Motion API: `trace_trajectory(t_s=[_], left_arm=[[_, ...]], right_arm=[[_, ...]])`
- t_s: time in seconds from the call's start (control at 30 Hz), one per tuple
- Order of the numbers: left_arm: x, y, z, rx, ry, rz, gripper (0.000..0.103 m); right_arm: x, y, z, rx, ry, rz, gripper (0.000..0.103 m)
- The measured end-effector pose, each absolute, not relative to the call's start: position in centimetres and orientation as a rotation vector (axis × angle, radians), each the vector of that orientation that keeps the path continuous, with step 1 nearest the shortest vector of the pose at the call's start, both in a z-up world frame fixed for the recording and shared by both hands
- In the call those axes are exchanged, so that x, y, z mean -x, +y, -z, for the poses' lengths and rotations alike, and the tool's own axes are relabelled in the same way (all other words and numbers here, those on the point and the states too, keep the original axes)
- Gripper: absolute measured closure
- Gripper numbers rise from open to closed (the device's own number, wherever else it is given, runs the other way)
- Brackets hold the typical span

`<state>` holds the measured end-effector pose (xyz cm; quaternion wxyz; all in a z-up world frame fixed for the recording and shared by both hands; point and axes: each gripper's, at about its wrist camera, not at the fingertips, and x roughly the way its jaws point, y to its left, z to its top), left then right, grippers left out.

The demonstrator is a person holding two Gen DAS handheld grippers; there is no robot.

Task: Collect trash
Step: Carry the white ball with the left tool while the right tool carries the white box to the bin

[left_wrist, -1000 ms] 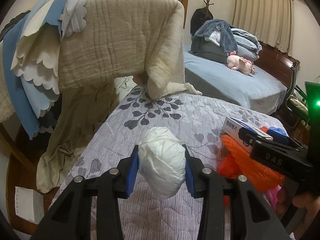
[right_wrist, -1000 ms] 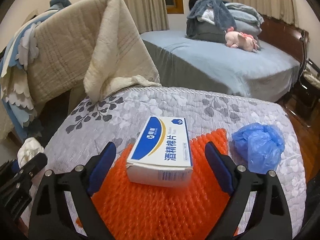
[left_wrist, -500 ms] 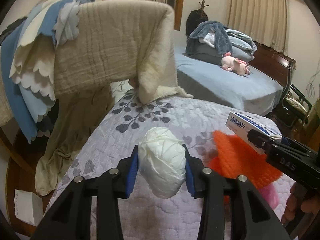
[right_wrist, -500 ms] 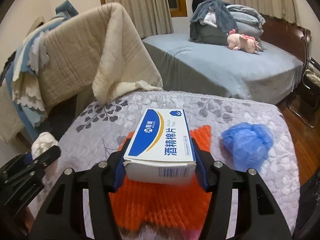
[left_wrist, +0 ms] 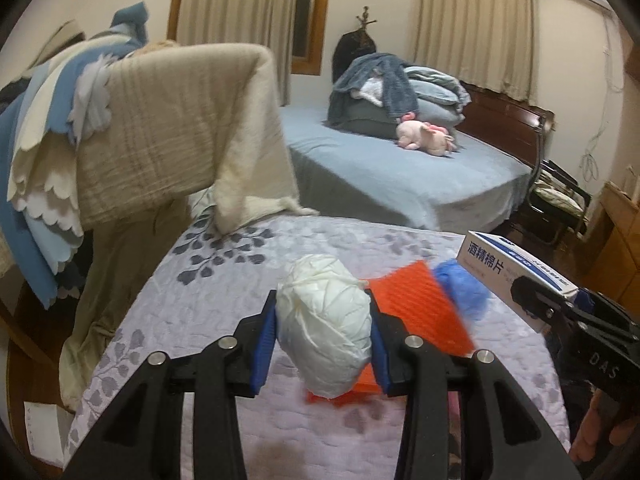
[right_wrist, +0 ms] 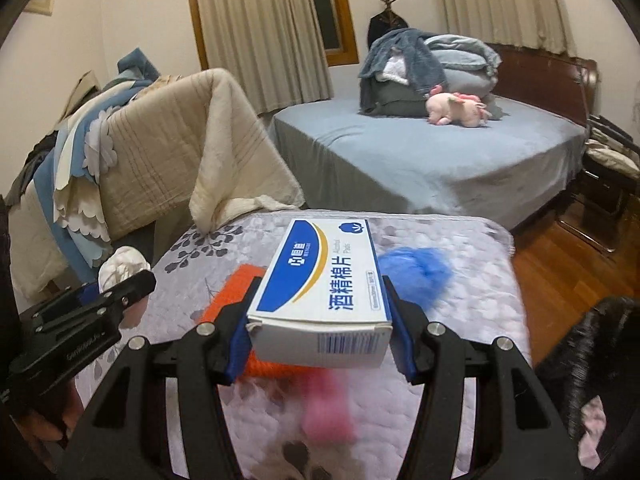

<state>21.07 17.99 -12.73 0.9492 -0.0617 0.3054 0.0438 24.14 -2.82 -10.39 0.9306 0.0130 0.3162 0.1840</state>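
Between the blue pads of the right gripper (right_wrist: pixel 320 320) sits one white-and-blue carton (right_wrist: pixel 324 292) with a gold arc and Chinese print on top and a barcode on its near end; the jaws have just been closing and the pads now press both long sides, the carton held clear of the quilt (right_wrist: pixel 472 280). Between the pads of the left gripper (left_wrist: pixel 323 340) is one white crumpled wad (left_wrist: pixel 326 324), plastic or paper, cannot tell which, clamped at a narrow setting and bulging above and below the fingers. Ahead of both finger pairs lies the grey leaf-print quilt. On it, beyond the right fingers: one orange textured mat (right_wrist: pixel 236 292), largely hidden under the carton; one blue crumpled bag (right_wrist: pixel 416 272) just past the right-hand finger, motion-blurred; one pink item (right_wrist: pixel 328 404) below the carton, too blurred to identify. Farther ahead: one bed (right_wrist: pixel 420 152) in a grey-blue sheet, carrying a heap of bedding (right_wrist: pixel 420 64) and one pink plush toy (right_wrist: pixel 456 108). Ahead and left of the fingers: beige blanket (left_wrist: pixel 176 120) draped over a support, hidden underneath. In the left view the right gripper enters at the right edge, cut off by the frame, with part of a hand (left_wrist: pixel 596 428) below it.
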Motion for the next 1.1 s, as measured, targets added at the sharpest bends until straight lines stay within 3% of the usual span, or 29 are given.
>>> trace_trajectory(t_s=[1.1], left_arm=[[-21.5,-7.2,11.5,0.023,0.623,0.396,0.063]], right_arm=[[-16.0,-26.9,8.6,-0.113,0.567,0.069,0.048]])
